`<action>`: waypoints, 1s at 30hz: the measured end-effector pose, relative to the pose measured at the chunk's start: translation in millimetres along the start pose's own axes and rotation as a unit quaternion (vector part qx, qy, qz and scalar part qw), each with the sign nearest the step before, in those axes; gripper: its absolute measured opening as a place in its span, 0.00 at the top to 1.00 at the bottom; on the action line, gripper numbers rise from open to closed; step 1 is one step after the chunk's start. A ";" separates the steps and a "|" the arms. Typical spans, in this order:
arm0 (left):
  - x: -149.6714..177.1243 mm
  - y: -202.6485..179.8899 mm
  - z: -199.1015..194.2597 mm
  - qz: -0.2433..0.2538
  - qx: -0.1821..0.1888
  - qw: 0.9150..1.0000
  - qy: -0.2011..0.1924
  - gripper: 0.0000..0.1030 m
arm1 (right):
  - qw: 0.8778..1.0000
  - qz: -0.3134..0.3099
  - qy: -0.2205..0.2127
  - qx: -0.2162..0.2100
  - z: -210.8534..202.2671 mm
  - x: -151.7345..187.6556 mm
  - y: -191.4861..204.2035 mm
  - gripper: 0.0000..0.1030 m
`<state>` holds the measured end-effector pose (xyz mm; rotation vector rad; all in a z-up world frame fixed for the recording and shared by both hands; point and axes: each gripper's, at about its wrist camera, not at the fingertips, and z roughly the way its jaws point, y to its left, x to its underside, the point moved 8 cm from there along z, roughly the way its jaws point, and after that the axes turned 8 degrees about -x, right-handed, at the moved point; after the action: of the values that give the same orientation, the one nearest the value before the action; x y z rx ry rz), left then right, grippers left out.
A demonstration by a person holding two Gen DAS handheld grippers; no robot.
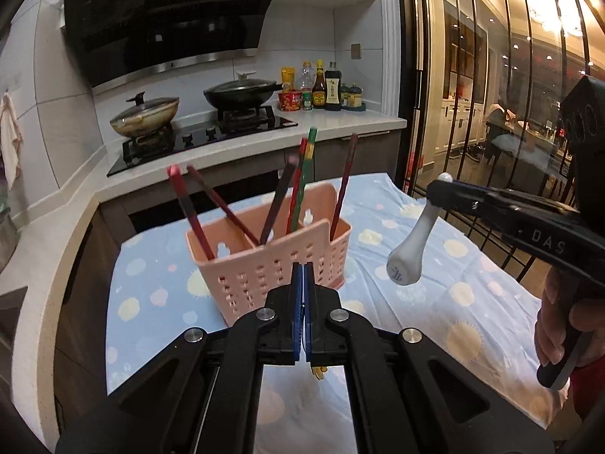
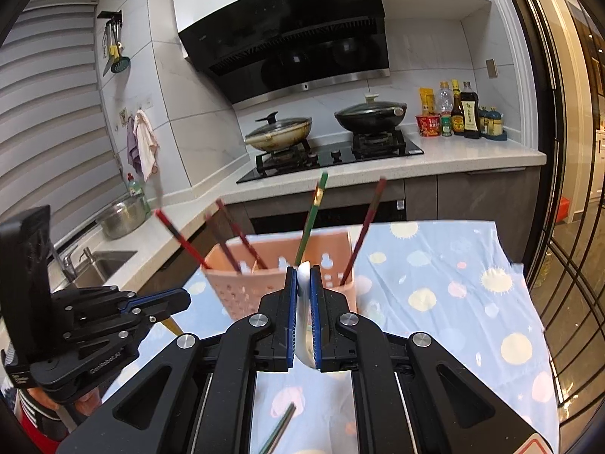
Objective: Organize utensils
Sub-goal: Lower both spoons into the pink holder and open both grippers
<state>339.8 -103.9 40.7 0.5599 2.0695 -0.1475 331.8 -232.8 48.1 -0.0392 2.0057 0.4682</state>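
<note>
Surface: blue cloth with pale dots (image 1: 435,302) over a kitchen table
Holder: pink perforated plastic caddy (image 1: 272,265) stood mid-cloth, holding red and green chopsticks (image 1: 302,185)
Right gripper (image 2: 303,283): level, pinching a white ceramic spoon (image 1: 410,249), bowl hanging down right of the caddy
Left gripper (image 1: 302,283): level before the caddy, blue pads pressed together on a thin yellow-tipped stick (image 2: 172,324)

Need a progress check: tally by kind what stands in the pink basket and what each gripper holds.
Chopsticks in the pink basket: 6
Gold-tipped chopstick in the left gripper: 1
White spoon in the right gripper: 1
Total: 8
</note>
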 end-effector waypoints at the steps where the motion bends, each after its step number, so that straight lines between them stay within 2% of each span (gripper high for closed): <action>1: -14.1 -0.6 -2.2 0.002 -0.001 1.000 -0.010 1.00 | 1.000 -0.001 -0.003 0.001 2.8 -7.9 -0.7 0.94; 7: -91.1 -7.5 -11.3 0.000 0.012 0.998 -0.063 1.00 | 1.000 0.009 -0.021 0.002 22.6 -52.5 -7.8 0.94; 12: -126.7 -9.8 4.4 0.004 0.006 0.997 -0.072 1.00 | 1.000 0.015 -0.021 0.006 42.7 -68.6 -15.3 0.94; 16: -128.5 1.8 32.9 0.002 -0.020 0.998 -0.051 1.00 | 1.000 0.022 -0.008 0.005 61.3 -67.6 -21.6 0.94; 24: -103.6 20.3 71.6 -0.012 -0.035 0.999 -0.008 1.00 | 0.999 0.023 0.028 0.008 97.5 -46.5 -28.1 0.94; 28: -96.2 23.5 80.2 -0.013 -0.041 0.999 -0.002 0.98 | 0.999 0.021 0.039 0.007 106.3 -38.5 -29.3 0.93; 30: -93.9 23.5 80.3 -0.014 -0.048 0.999 -0.005 0.93 | 0.999 0.021 0.029 0.013 103.7 -39.0 -31.5 0.88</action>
<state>454.2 -139.7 78.4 0.4709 2.0638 -0.0659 445.8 -233.2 31.3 0.0061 2.0735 0.4733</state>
